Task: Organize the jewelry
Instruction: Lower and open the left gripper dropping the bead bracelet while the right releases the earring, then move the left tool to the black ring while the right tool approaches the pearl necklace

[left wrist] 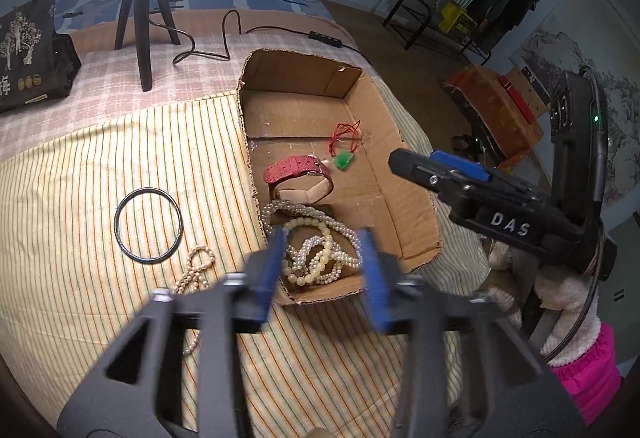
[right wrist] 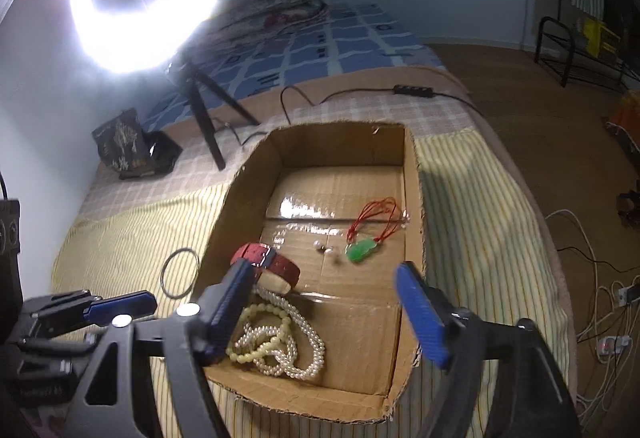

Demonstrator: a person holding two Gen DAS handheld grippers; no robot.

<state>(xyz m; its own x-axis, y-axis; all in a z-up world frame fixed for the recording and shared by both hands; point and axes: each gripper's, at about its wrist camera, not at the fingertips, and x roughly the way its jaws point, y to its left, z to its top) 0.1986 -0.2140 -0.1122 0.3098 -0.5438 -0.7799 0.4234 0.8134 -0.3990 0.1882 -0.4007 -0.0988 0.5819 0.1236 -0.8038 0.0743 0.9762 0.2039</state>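
Pearl necklaces (left wrist: 316, 254) sit piled in the near corner of the cardboard box (left wrist: 404, 173), and our left gripper (left wrist: 324, 270) hangs right over them, jaws apart, gripping nothing. Our right gripper (right wrist: 328, 314) is spread wide above the same box, empty too. Also inside: 1 red watch (right wrist: 268, 266) and 1 green pendant (right wrist: 360, 250). Out on the striped bedspread (left wrist: 80, 238) we've got 1 black bangle (left wrist: 148, 226) and another pearl strand (left wrist: 196, 270).

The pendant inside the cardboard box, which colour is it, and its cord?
The pendant is green, on a red cord. The right wrist view shows it best.
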